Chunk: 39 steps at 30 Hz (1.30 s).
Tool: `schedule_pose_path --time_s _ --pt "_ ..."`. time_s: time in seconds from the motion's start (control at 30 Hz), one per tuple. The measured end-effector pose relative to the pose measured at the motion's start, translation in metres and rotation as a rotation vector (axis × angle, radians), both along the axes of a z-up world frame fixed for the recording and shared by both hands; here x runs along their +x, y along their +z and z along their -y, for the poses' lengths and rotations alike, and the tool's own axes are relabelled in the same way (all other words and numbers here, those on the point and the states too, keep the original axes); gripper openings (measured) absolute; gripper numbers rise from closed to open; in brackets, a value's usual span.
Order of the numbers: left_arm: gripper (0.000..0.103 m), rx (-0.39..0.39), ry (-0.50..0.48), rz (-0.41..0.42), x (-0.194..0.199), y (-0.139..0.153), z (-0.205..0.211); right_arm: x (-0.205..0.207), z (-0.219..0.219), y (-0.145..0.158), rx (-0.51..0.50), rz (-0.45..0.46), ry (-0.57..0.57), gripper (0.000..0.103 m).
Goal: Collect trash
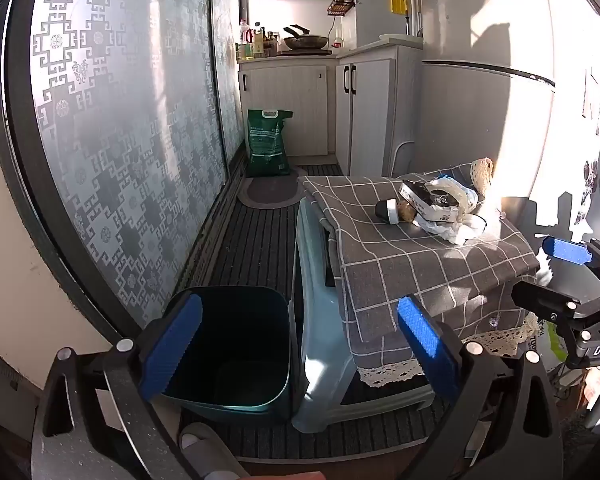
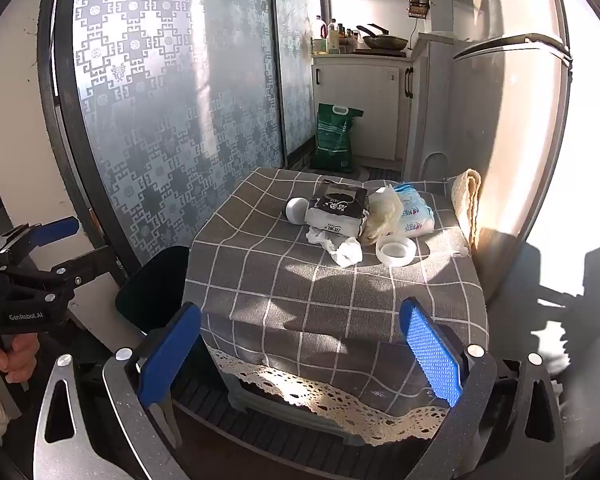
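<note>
Both my grippers—left, right—gape, holding nothing. The trash sits ahead of my right jaws on the cloth; the bin is under my left. Risk—I snag cloth, dragging everything off.

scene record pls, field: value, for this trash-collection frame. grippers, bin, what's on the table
left gripper: open, empty, above the bin
right gripper: open, empty, facing the table's near edge
bin: dark, open top, on the floor left of the table, looks empty
table: grey checked cloth with lace trim
on table: crumpled tissue, tissue pack, tape roll, plastic bag, blue-white packet
progress: nothing picked up yet
</note>
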<state>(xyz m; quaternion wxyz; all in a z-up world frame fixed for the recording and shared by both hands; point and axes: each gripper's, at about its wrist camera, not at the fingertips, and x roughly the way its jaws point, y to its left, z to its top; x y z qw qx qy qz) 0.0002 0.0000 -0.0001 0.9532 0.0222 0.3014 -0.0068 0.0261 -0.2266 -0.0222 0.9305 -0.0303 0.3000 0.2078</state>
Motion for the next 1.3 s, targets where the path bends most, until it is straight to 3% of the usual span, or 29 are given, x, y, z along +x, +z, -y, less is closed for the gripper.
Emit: schedule_pose_path --time_s 1.3 --pt "0.1 0.006 0.003 0.007 -0.0005 0.0001 0.0002 -0.002 -0.004 0.002 0.003 0.005 0.007 0.1"
